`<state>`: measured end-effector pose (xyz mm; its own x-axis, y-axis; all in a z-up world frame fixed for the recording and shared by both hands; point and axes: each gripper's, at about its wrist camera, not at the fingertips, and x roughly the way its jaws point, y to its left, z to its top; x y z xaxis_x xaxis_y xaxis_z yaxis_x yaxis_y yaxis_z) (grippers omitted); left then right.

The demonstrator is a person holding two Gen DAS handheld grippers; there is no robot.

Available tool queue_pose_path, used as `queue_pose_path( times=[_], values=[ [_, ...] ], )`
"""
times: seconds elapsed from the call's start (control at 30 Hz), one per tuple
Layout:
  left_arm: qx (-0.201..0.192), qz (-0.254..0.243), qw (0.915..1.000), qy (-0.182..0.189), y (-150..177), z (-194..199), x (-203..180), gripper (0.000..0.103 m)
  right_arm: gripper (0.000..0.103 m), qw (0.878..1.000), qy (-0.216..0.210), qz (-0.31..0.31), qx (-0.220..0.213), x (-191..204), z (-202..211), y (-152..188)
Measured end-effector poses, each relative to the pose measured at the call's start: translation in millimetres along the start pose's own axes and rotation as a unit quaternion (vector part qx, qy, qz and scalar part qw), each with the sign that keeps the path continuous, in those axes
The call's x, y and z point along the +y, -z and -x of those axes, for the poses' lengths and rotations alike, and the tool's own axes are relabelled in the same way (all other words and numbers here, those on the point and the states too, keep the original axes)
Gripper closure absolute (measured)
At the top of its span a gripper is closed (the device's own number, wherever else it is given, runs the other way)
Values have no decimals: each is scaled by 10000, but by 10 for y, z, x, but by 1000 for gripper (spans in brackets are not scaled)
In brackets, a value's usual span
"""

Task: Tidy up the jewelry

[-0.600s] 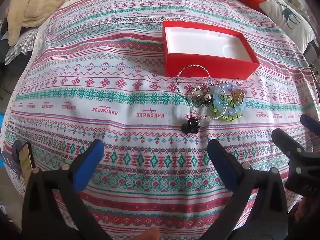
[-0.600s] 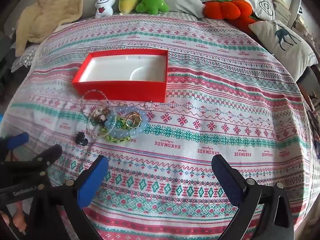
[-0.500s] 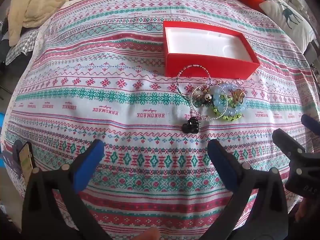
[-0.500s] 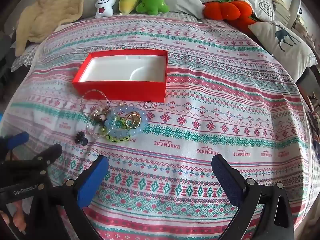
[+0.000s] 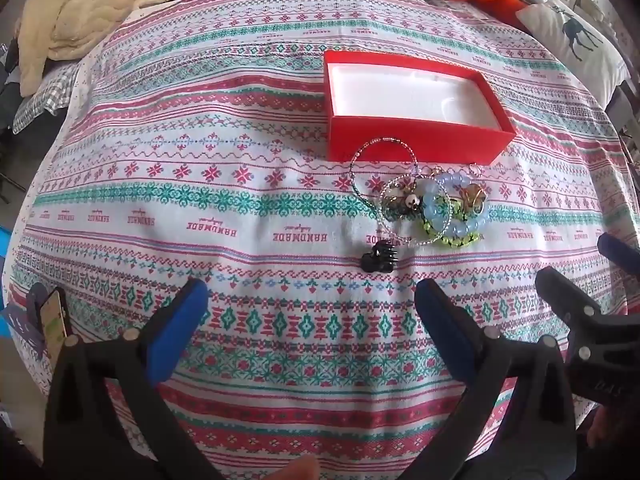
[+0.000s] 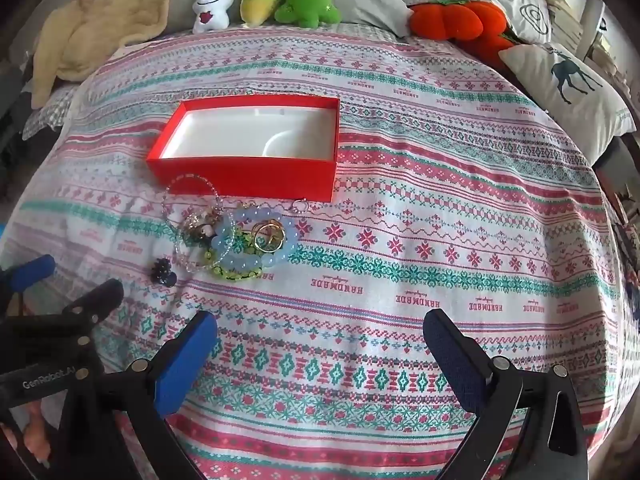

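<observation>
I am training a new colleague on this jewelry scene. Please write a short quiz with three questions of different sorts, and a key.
1. True or false: the red box already holds jewelry.
2. Which lies nearest the left gripper? A: black hair clip; B: light blue bead bracelet; C: gold rings.
3. Fill in: both grippers, the right gripper too, stand ____ with nothing between the fingers.

Key: 1 false; 2 A; 3 open.

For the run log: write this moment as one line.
left hand-held gripper open, empty | right hand-held gripper open, empty | jewelry pile outside red box
</observation>
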<state>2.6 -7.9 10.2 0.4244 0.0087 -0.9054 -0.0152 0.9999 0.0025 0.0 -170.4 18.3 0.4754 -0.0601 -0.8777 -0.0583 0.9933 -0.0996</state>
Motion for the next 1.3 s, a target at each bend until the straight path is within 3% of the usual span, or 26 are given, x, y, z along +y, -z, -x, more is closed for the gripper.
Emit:
queue_pose_path(
  times=[1.3],
  values=[
    [-451, 100, 9987, 202, 1, 140, 148, 0, 0, 9993, 145, -131, -303, -3, 77, -25]
  ],
)
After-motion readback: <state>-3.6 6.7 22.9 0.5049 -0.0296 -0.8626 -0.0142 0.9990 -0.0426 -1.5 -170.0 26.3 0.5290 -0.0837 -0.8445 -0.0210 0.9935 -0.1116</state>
